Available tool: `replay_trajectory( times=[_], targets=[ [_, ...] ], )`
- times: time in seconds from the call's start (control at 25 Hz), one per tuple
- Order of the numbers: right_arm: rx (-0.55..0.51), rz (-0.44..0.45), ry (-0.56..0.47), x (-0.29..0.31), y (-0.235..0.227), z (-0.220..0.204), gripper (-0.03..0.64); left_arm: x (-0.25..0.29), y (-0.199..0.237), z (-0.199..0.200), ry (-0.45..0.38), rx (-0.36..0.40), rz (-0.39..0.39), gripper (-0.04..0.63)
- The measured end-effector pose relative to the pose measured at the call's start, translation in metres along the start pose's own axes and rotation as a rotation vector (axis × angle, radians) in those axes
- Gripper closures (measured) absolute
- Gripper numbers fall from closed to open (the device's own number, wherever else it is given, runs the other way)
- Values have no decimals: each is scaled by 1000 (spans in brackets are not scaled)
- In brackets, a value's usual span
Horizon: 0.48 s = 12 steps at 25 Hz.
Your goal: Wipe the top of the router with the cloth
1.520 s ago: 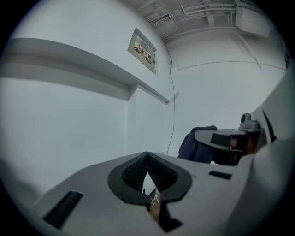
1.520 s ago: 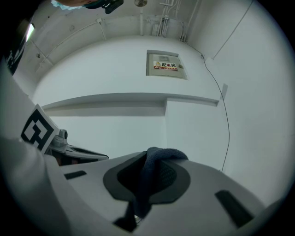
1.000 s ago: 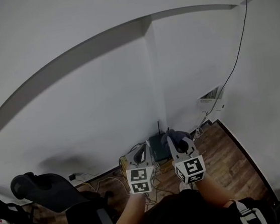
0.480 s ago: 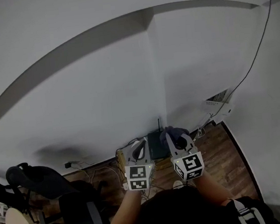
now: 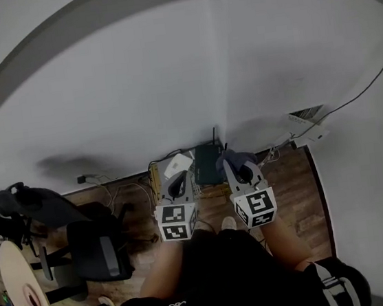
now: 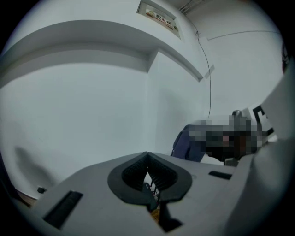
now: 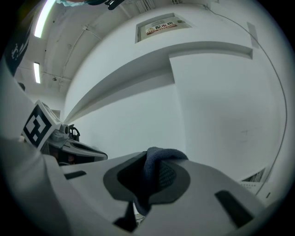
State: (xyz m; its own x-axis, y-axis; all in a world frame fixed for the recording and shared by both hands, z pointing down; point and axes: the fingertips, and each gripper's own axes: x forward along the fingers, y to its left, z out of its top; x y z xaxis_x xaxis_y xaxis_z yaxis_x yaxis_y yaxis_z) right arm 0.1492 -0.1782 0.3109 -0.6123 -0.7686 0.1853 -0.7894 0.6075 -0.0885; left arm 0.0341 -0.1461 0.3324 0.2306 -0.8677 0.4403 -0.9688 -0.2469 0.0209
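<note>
My right gripper [image 5: 241, 172] is clamped on the dark blue cloth [image 7: 159, 162], bunched up, I judge, to make a wiping pad. The router [image 5: 209, 165] stands on the floor [image 5: 300, 194] against the wall [image 5: 136, 100], just beside the cloth and between both grippers. I cannot tell whether cloth and router are touching. My left gripper [image 6: 147, 174] is closed on nothing.

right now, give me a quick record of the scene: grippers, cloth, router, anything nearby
left gripper: shut, nothing between the jaws
right gripper: shut on the cloth
cloth: dark blue, bunched between the jaws
router: dark box, low by the wall corner, among cables
wiping: cannot tell whether the cloth touches the router; both gripper views face the wall
nearby: black chair, to the person's left
</note>
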Motion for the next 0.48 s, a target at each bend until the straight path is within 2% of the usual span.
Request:
replay_trajectory(
  times=[0.2,0.32,0.48],
  targets=[
    [32,53,86,4,3,-39,603,5,0,-41,99,-23,6,598],
    [33,52,131,8,7,-55,603,9,7,-62,134,-57,3,598],
    [33,36,182,25,8,-78,603,25,16,-91,168,-56,4,598]
  ],
)
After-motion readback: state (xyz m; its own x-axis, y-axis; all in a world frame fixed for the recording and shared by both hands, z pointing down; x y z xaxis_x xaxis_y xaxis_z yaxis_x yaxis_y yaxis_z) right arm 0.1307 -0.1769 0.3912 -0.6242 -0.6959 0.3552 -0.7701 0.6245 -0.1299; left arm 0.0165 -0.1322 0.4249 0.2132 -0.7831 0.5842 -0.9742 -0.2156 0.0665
